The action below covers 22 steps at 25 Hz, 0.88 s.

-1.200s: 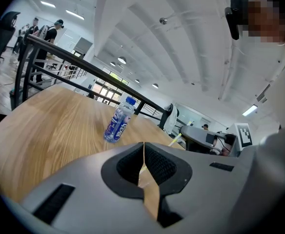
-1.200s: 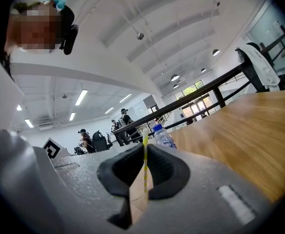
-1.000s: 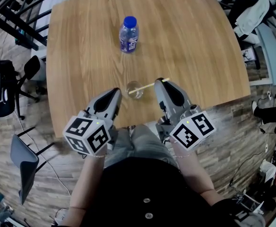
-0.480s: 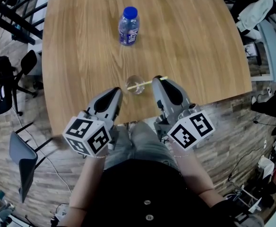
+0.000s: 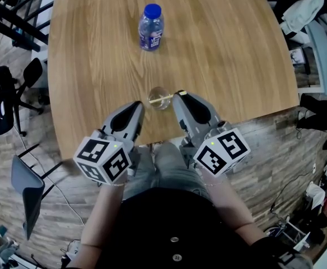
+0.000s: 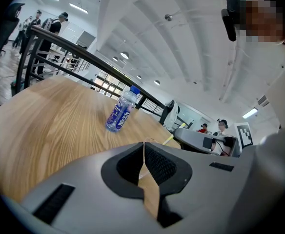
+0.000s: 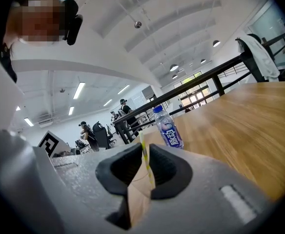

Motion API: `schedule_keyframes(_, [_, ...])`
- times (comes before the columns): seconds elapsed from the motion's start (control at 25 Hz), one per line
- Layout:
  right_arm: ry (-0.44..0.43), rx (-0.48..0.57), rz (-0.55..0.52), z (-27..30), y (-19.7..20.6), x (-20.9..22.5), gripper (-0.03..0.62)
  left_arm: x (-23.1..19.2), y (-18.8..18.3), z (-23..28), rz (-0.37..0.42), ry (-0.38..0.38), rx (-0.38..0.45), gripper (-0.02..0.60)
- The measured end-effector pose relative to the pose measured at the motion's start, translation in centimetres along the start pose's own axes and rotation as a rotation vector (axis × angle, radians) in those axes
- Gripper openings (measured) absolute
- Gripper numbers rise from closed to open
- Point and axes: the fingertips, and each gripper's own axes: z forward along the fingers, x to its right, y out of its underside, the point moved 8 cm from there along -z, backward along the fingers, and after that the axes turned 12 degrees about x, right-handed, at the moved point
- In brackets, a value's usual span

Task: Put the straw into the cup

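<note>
1. While the straw [image 5: 171,96] leans with its lower end in the cup [image 5: 158,100], its upper end lies inside my right gripper [image 5: 180,94], whose jaws have just been opening and stand apart.
2. The cup stands on the table [image 5: 230,66] between my gripper tips.
3. My left gripper [image 5: 138,106] is closed, empty.
4. The bottle [image 5: 150,28] stands well beyond.

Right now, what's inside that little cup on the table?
A straw slants over the cup's mouth, its far end at the rim or just inside. How deep it reaches, and whether the cup holds anything else, is too small to tell.
</note>
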Motion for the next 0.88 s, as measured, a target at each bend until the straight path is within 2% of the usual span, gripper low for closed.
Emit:
schedule_keyframes(0.2, [0.003,-0.014,-0.002,-0.1,0.1,0.3,0.063,0.2,-0.1,0.0,0.001,-0.002,0.0,0.022])
schedule_keyframes(0.4, [0.007,-0.019,-0.015,0.0,0.0,0.3,0.112,0.4,-0.3,0.3,0.009,0.009,0.004,0.021])
schedule_keyframes(0.88, [0.003,0.045,-0.046,-0.5,-2.0,-0.9,0.127,1.2,-1.9,-0.3,0.044,0.034,0.033,0.023])
